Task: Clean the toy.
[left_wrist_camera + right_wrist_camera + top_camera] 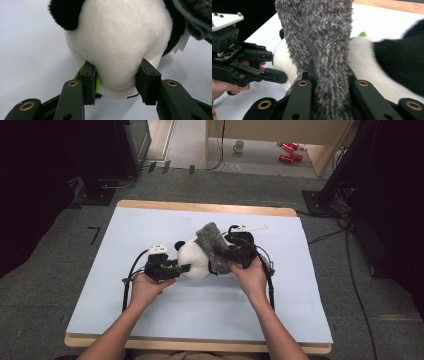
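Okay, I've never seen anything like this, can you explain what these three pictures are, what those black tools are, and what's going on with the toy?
A person sits at a table covered in pale sheeting, with a hand-held clamp tool in each hand. One picture looks down from above; the other two come from small cameras riding on each tool, looking along its black jaws. On the table lies a plush panda. The left gripper has its jaws pressed on the panda's white head, steadying it. The right gripper has its jaws closed on a fuzzy grey cloth, perhaps a scarf or sock, which is draped over the panda's body.
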Demonstrator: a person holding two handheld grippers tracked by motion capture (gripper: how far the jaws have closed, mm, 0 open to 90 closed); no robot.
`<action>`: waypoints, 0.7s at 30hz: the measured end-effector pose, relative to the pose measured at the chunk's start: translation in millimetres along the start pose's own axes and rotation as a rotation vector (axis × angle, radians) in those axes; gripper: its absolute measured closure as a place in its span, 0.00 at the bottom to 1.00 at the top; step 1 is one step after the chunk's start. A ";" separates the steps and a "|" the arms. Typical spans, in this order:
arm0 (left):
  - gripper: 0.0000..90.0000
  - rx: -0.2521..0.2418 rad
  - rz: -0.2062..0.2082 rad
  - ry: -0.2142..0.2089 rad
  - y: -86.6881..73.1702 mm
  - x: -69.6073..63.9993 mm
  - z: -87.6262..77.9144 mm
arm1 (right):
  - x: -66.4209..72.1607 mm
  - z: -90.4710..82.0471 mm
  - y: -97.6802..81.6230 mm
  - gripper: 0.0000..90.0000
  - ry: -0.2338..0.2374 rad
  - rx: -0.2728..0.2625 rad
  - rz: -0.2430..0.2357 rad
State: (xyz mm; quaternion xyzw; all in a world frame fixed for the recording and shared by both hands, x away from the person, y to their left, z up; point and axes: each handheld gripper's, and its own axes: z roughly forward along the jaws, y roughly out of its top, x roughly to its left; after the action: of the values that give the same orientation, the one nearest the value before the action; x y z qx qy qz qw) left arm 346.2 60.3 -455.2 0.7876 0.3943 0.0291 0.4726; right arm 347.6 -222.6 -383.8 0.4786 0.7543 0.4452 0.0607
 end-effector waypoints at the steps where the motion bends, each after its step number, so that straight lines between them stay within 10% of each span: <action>1: 0.62 0.003 -0.001 -0.002 0.7 0.4 0.1 | -3.6 -3.5 -0.2 0.86 0.000 -0.004 0.013; 21: 0.62 0.028 -0.025 -0.035 12.2 14.4 3.7 | -67.0 -45.7 -26.0 0.86 -0.080 -0.084 0.211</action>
State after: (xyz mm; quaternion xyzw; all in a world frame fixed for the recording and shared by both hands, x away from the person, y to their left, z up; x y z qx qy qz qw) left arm 364.9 64.0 -452.6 0.7895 0.3963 0.0041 0.4686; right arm 342.4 -306.5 -398.0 0.5697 0.6774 0.4610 0.0638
